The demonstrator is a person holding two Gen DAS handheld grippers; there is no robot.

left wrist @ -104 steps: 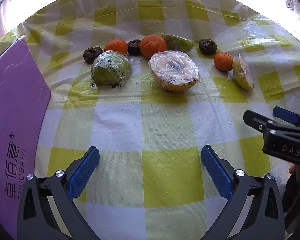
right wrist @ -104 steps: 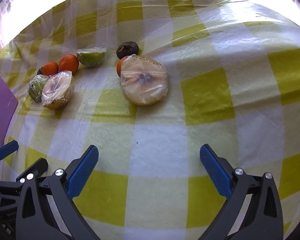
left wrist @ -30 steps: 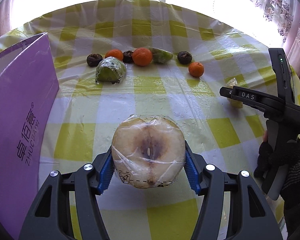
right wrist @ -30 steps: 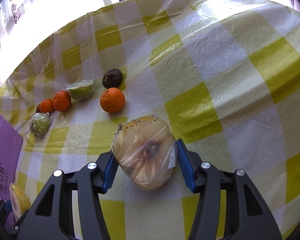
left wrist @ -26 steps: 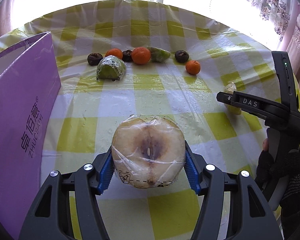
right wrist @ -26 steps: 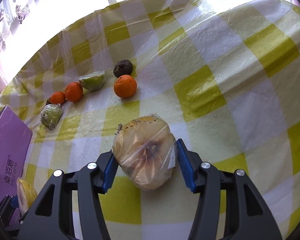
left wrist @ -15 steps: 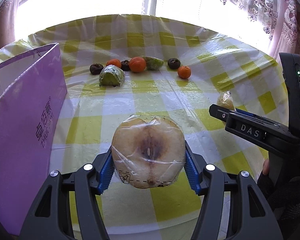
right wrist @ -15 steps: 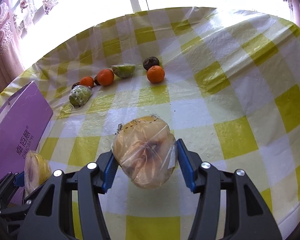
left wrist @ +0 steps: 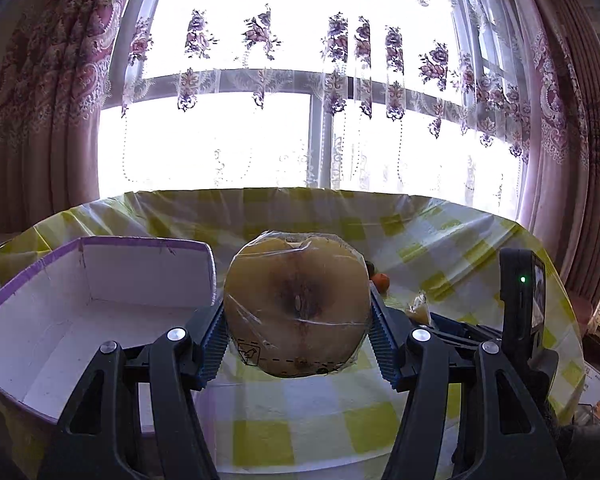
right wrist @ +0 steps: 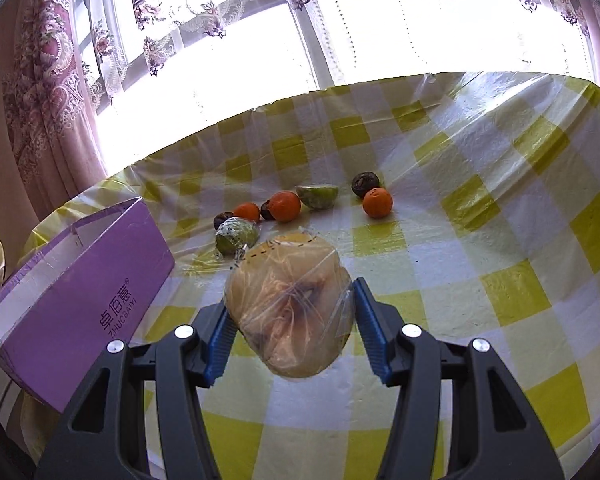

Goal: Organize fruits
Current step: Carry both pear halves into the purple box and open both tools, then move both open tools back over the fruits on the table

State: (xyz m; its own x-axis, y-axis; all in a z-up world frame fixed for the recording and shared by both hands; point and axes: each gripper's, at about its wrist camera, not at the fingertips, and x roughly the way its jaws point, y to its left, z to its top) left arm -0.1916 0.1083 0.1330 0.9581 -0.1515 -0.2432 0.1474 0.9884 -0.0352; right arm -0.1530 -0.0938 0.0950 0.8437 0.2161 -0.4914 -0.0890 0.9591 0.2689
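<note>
Two hand-held grippers each carry half a cut fruit wrapped in clear film above a round table with a yellow-and-white checked cover. The left gripper is clamped on one wrapped fruit half, its blue pads pressed against either side, with the browned cut face and core turned toward the camera. The right gripper is clamped the same way on a second wrapped fruit half, seen through crinkled film. Over the last few seconds both grippers went from standing wide apart and low over the table to closing on these halves and lifting them; half a second ago the left camera looked down at the table, and now it looks level across it toward a bright window with flowered curtains. The open purple box now sits just to the left of the left gripper's fruit, its white inside showing and holding nothing that can be seen. This suggests the left half is about to be lowered into the box, with the right half likely to follow. Left on the table, in a loose row at the far side, are small oranges, dark round fruits, a green wedge and a wrapped green half.
</note>
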